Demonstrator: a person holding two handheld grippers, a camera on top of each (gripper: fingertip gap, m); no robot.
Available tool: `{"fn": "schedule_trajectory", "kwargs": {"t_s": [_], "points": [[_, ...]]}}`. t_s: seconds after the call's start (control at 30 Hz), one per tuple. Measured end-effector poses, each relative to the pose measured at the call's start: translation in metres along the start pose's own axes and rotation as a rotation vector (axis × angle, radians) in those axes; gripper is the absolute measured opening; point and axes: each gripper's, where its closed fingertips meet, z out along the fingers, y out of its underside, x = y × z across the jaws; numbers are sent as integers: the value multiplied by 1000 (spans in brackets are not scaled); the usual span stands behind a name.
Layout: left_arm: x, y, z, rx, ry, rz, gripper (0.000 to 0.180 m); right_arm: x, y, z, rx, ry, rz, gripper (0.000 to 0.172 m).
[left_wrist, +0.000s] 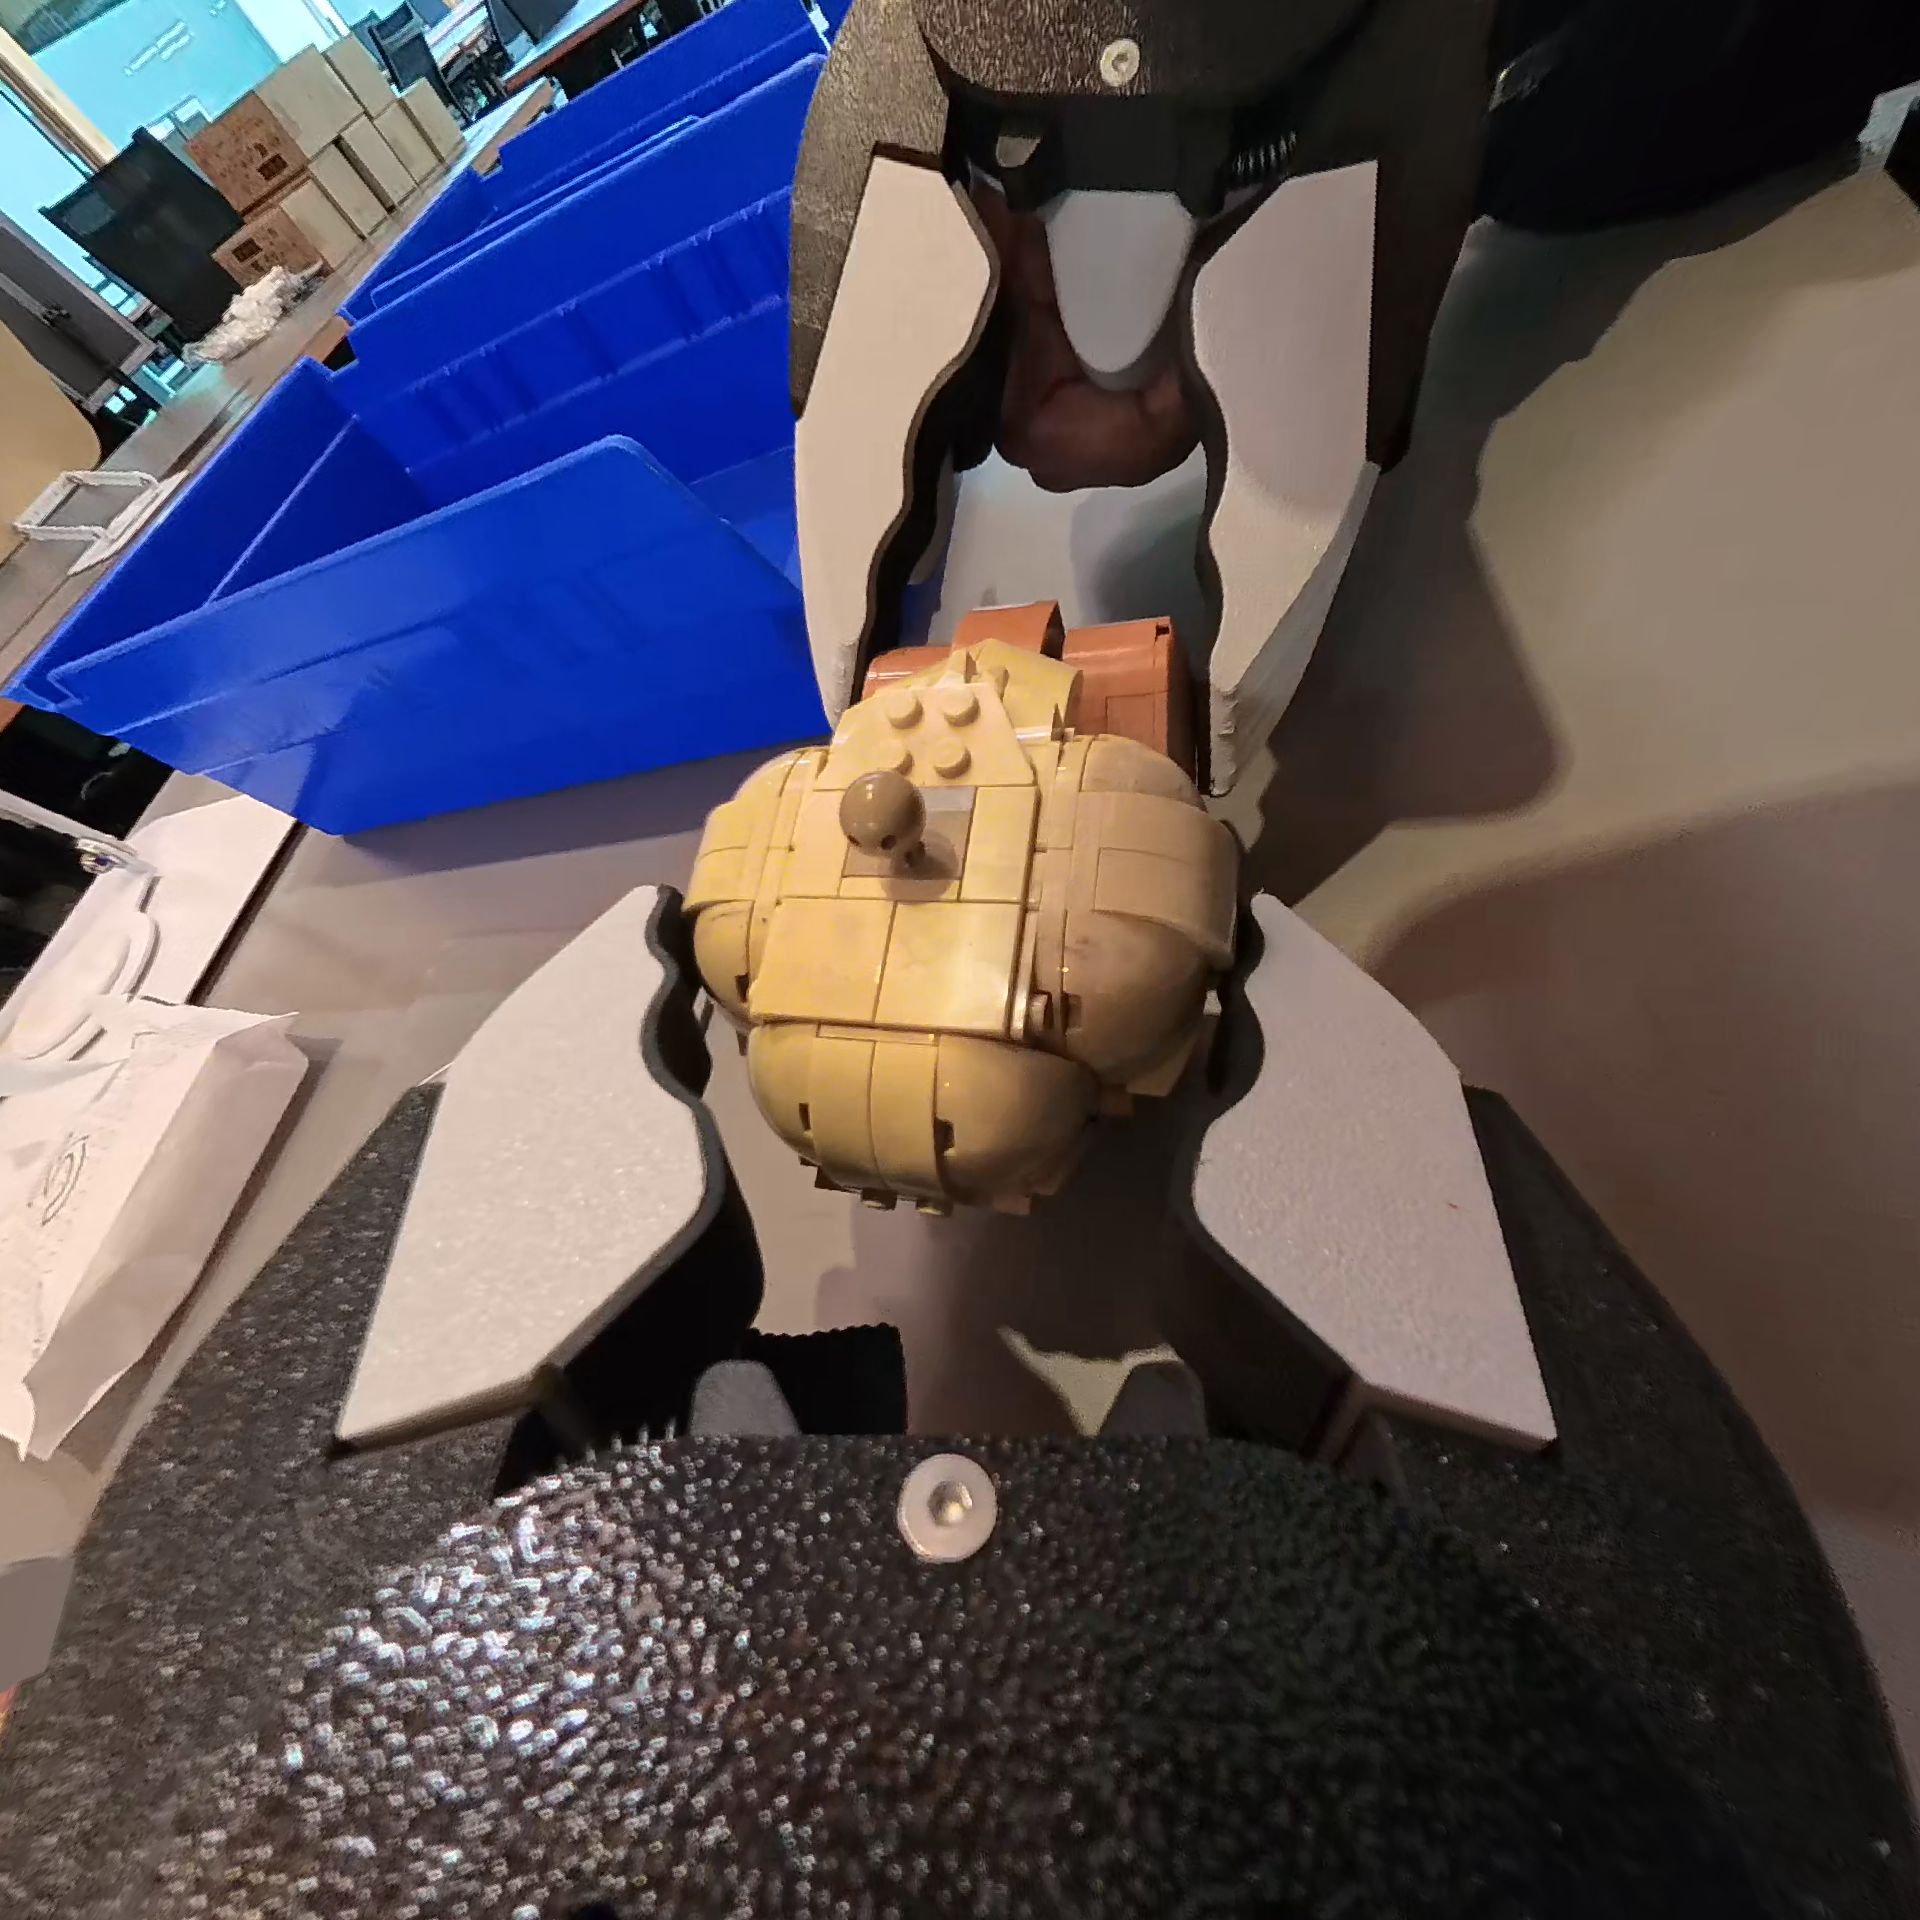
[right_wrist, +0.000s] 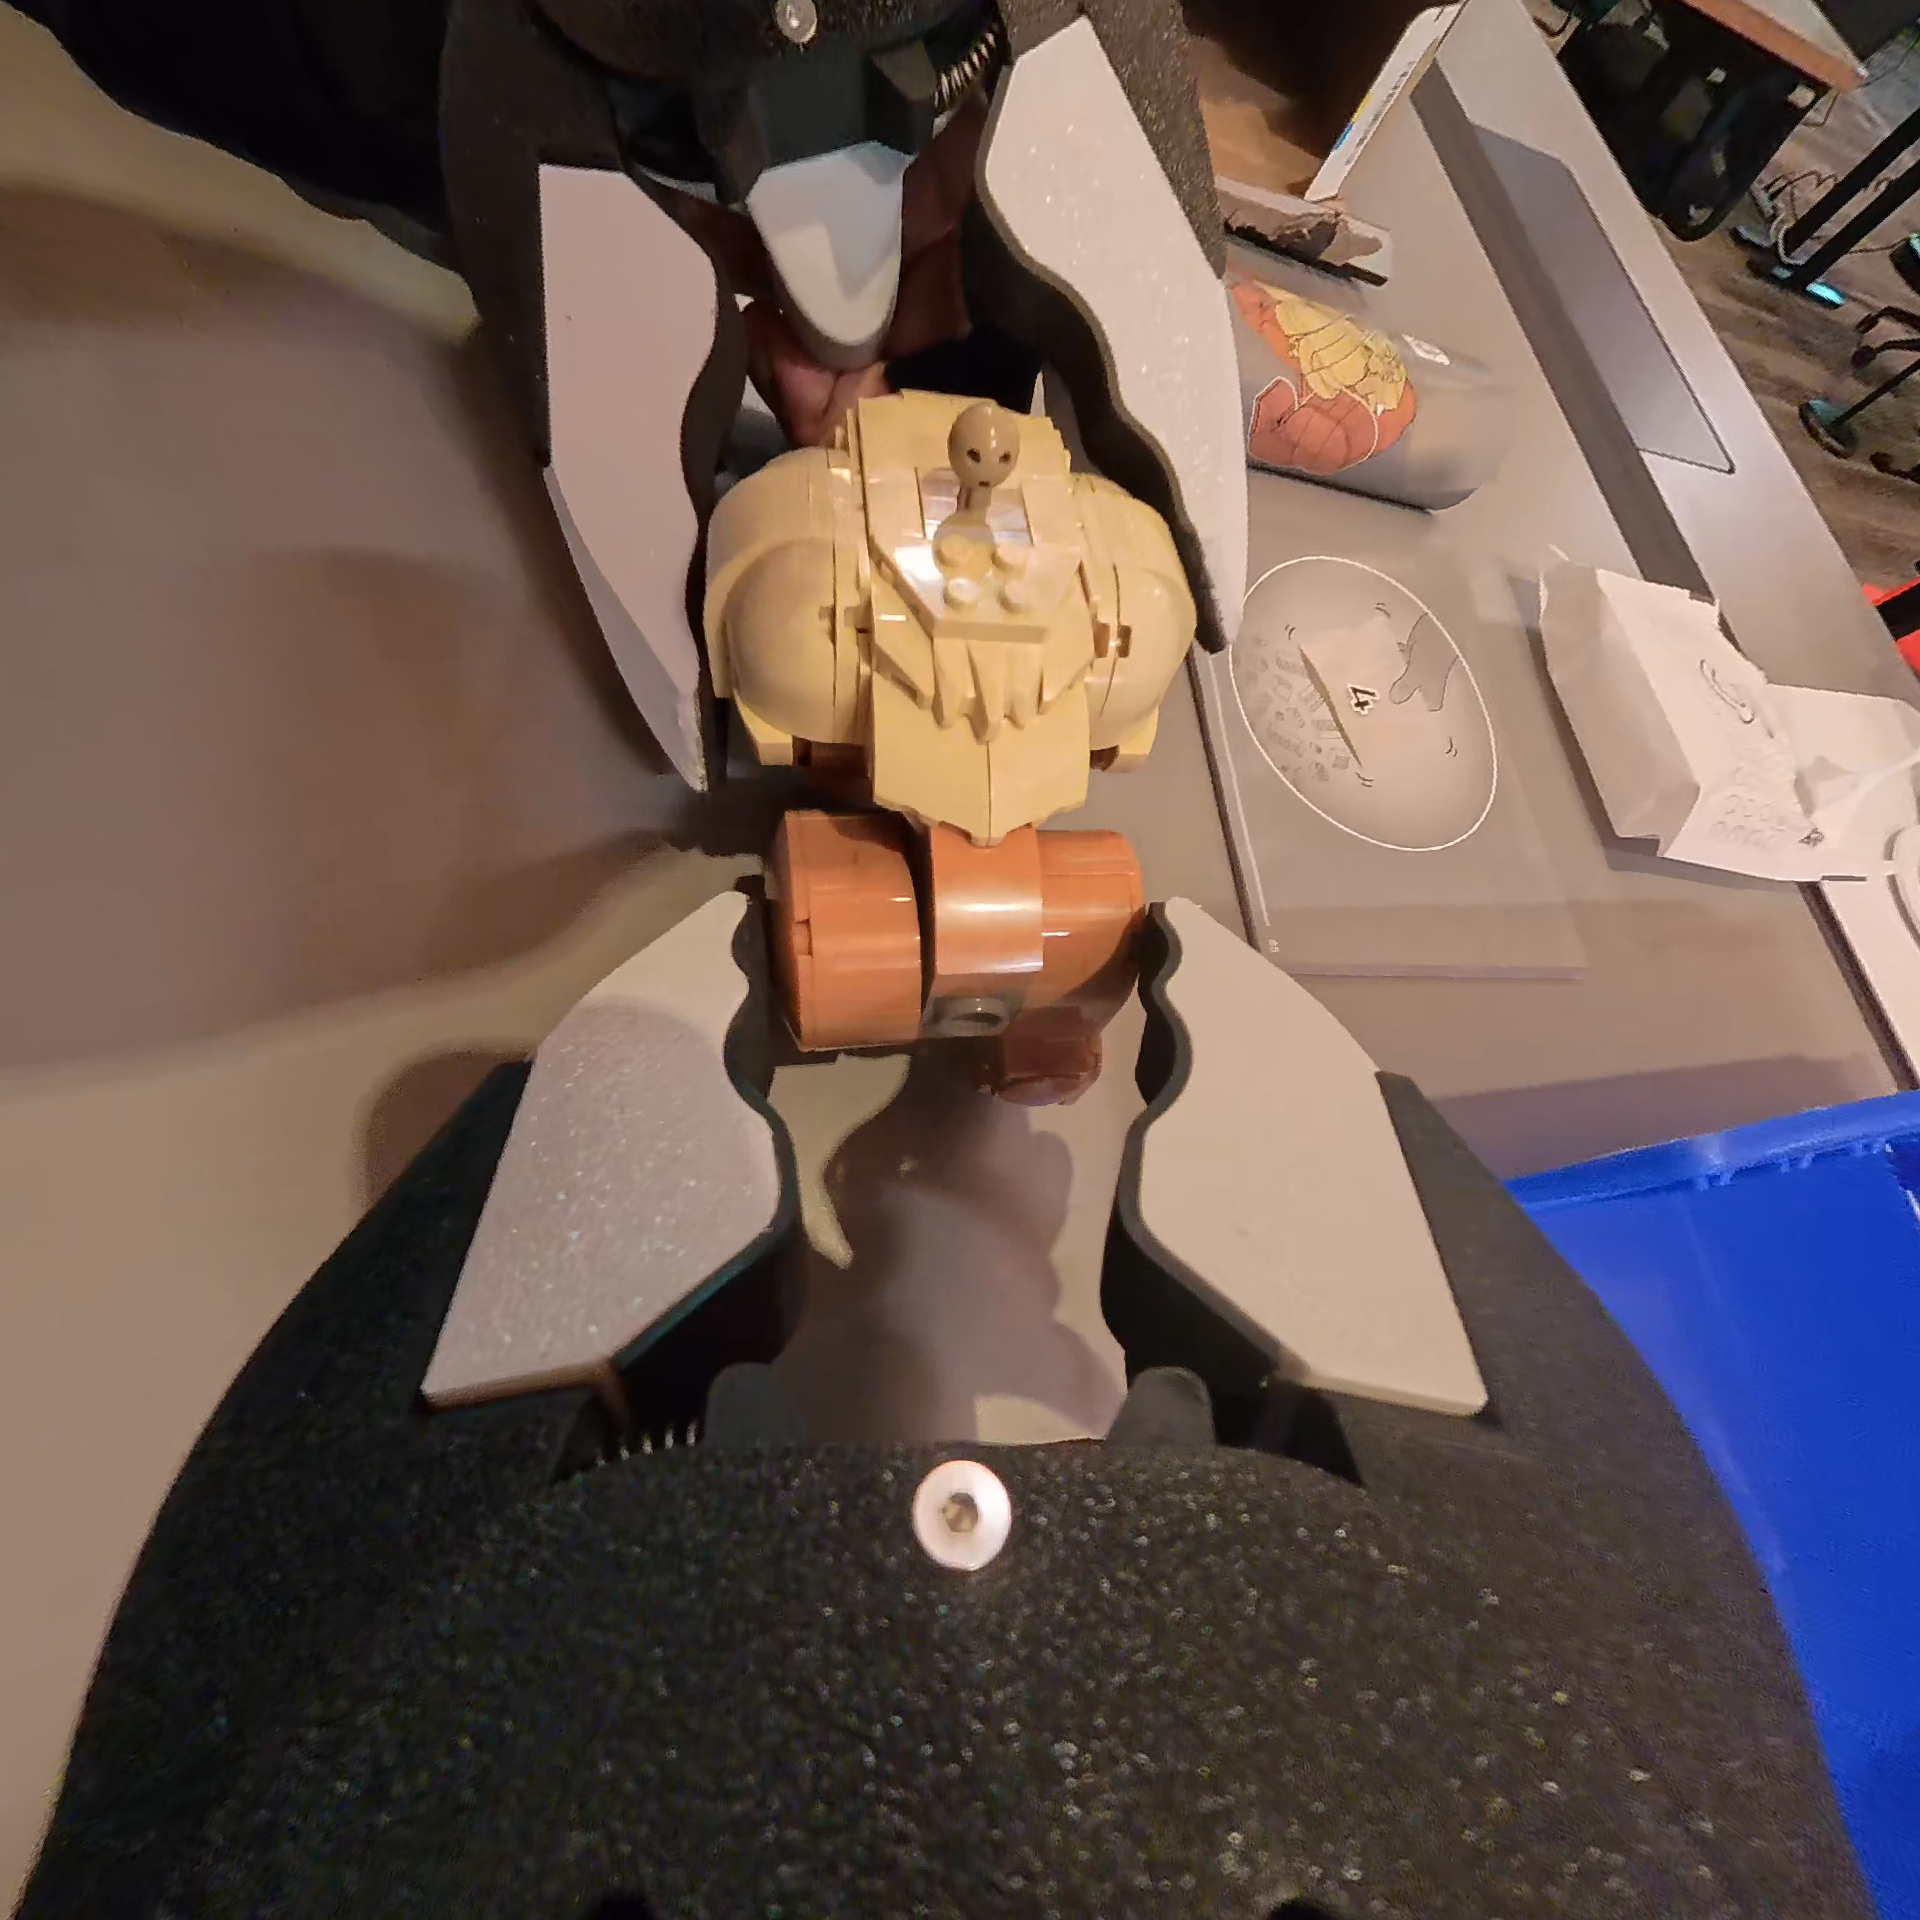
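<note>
Left claw (left_wrist: 961, 997) clamps tan body (left_wrist: 935, 935) — right claw (right_wrist: 951, 987) brown

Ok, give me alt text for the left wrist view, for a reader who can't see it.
The left hand-held gripper clamps the tan section of a toy-brick model between both pads over a grey table. Opposite, the right hand-held gripper straddles its brown end; blue bins stand left.

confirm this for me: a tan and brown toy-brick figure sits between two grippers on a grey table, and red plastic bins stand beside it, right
Not quite: the plastic bins are blue, not red, as the left wrist view shows. The rest holds: the tan and brown toy-brick figure sits between the left gripper and the right gripper on the grey table.
</note>
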Motion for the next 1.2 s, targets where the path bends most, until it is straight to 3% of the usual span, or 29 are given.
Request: {"fn": "schedule_trajectory", "kwargs": {"t_s": [1.03, 1.2], "points": [[-3, 2, 2, -78, -23, -38, 95, 5, 4, 1, -89, -11, -1, 68], [-11, 9, 4, -110, -4, -180, 95, 16, 2, 1, -53, -20, 91, 68]]}}
